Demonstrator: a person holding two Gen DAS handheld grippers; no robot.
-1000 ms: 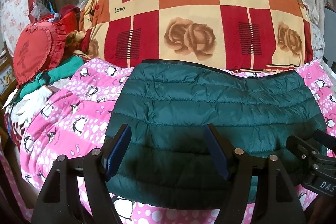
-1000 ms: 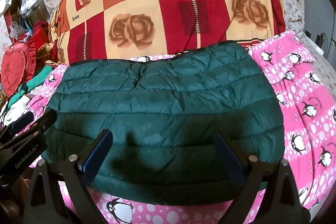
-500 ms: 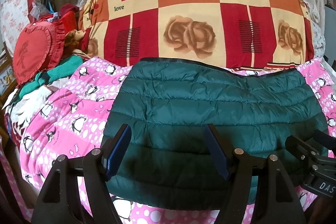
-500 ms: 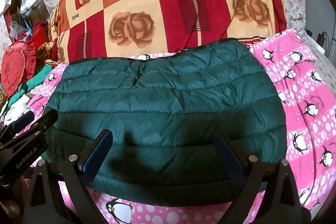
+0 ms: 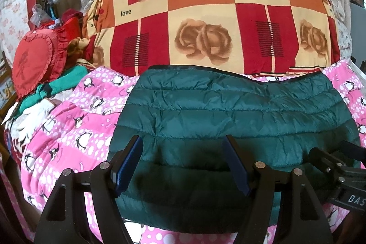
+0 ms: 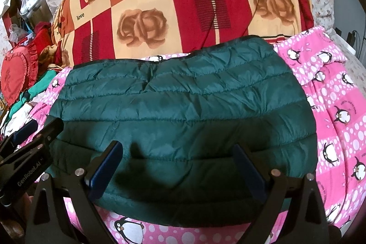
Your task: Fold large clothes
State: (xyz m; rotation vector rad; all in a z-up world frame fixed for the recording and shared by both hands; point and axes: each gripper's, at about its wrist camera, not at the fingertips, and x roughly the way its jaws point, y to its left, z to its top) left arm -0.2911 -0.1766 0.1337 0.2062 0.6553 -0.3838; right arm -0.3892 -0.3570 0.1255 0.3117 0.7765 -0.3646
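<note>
Bedding under work area: pink penguin-print blanket spread over a bed, big rose-and-"love" patchwork quilt bulging behind it.

Dark green quilted puffer jacket lies folded into a wide, flat rectangle on the blanket, far edge touching the quilt; shell shiny, crinkled, stitched in horizontal channels. Red heart-shaped frilled cushion and heaped clothes at left; pale curtain behind. Left gripper and right gripper both hover over the jacket's near edge, fingers spread apart, holding nothing.
</note>
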